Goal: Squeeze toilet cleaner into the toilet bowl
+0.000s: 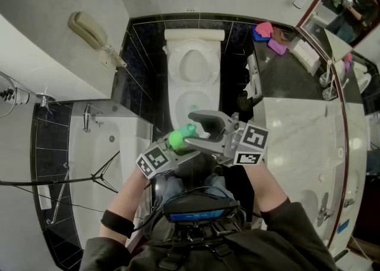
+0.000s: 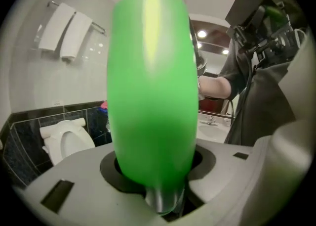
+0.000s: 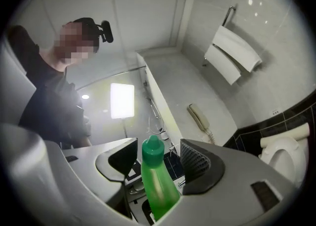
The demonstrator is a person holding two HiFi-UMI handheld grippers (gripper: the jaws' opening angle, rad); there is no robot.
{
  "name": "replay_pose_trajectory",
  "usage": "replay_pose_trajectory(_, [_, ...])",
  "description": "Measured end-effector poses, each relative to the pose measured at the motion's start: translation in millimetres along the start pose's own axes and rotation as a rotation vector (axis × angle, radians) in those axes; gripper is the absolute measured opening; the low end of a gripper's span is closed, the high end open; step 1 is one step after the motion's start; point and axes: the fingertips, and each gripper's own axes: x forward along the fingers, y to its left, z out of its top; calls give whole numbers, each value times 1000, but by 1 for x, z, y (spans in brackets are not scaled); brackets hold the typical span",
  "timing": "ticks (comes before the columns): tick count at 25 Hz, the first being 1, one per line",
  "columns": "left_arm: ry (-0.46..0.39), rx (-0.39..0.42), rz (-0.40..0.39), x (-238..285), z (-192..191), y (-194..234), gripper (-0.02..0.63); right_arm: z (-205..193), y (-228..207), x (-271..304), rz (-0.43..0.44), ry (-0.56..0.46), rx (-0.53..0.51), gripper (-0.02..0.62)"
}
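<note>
The green toilet-cleaner bottle (image 1: 181, 138) is held close in front of me, between my two grippers. My left gripper (image 1: 178, 148) is shut on its body, which fills the left gripper view as a broad green bottle (image 2: 153, 86). My right gripper (image 1: 199, 128) stands open around the cap end. In the right gripper view the bottle (image 3: 157, 190) and its green cap (image 3: 152, 148) rise between the two pads with a gap on each side. Ahead, the white toilet (image 1: 176, 104) stands against the black-tiled wall with its seat down and lid raised.
A white bathtub (image 1: 101, 163) runs along the left, with a wall phone (image 1: 89, 31) above it. A marble vanity counter (image 1: 303, 127) with a sink lies on the right, pink items (image 1: 267, 32) at its far end. Folded towels (image 2: 64, 29) hang on a wall rack.
</note>
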Motion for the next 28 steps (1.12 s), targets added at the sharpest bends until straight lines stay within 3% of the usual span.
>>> replay_pose_trajectory(3, [-11,-4,-91,-5,8,-11,196,7,14,-1,88,-19,-62,249])
replay_pose_trajectory(7, [-1,3,-189,-8,8,-23,196,10,27,-3,142,-16,-99,242])
replay_pose_trajectory(10, [8,-6,-238,-9,5,-30,196,10,32,-2,157,-16,-121,201])
replay_pose_trajectory(12, [11,-6,-253,-8,5,-34,195,10,30,-2,150,-27,-132,160])
replay_pose_trajectory(16, [14,-1,-227,-5,6,-30,196,11,24,-4,133,-49,-92,158])
replay_pose_trajectory(22, [42,19,-112,-2,2,-14,196,6,15,-4,79,-40,4,156])
replay_pose_trajectory(28, [53,58,190,7,-6,24,196,-8,-6,-5,-45,4,141,156])
